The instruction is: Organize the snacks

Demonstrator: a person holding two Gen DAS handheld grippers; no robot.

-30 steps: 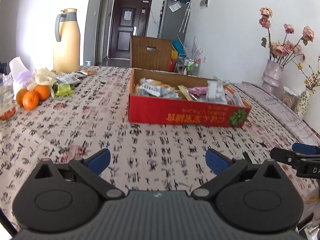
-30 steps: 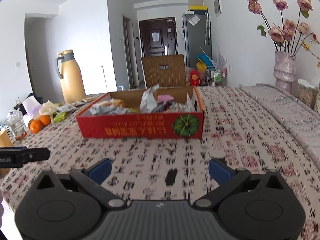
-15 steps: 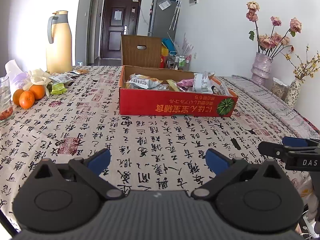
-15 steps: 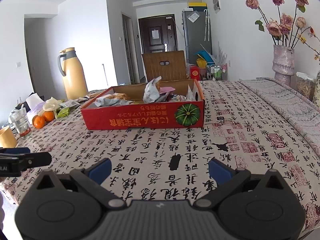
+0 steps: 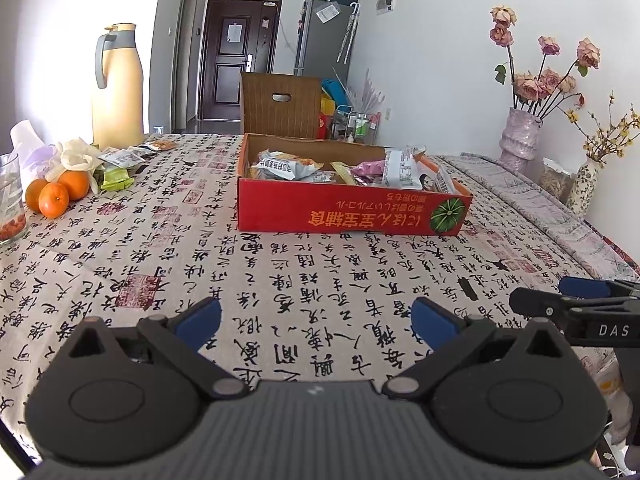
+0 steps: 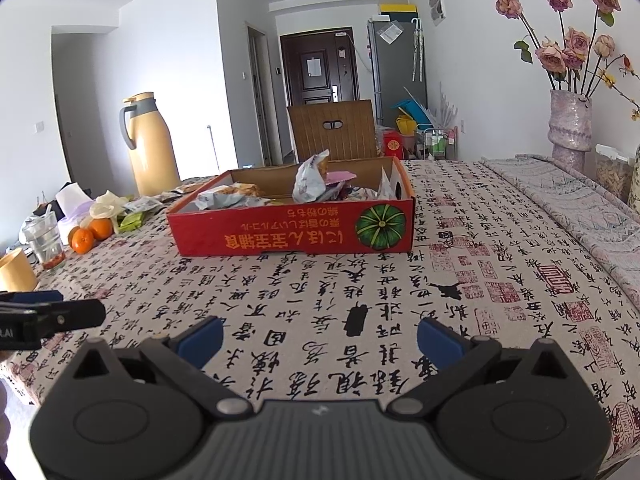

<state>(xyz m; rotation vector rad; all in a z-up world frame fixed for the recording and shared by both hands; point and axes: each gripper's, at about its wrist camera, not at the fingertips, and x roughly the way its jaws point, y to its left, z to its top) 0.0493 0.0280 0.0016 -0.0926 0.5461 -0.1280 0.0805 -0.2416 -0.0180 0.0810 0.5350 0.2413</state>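
Observation:
A red cardboard box (image 5: 348,214) (image 6: 296,232) stands mid-table, filled with several snack packets (image 5: 288,166) (image 6: 310,180). More loose packets (image 5: 120,158) (image 6: 138,206) lie at the far left near the oranges. My left gripper (image 5: 316,322) hovers open over the near table edge, nothing between its blue-tipped fingers. My right gripper (image 6: 320,338) is open too, well short of the box. Each gripper's tip shows at the side of the other's view.
A yellow thermos jug (image 5: 118,84) (image 6: 150,146), oranges (image 5: 56,194) (image 6: 90,234), a glass (image 5: 10,200) (image 6: 44,240) and tissues sit at the left. Vases of flowers (image 5: 520,136) (image 6: 570,126) and a jar stand at the right. A chair back (image 5: 280,104) is behind the box.
Both grippers have drawn back from the box toward the near table edge, so the box looks smaller and farther. Both stay open and hold nothing.

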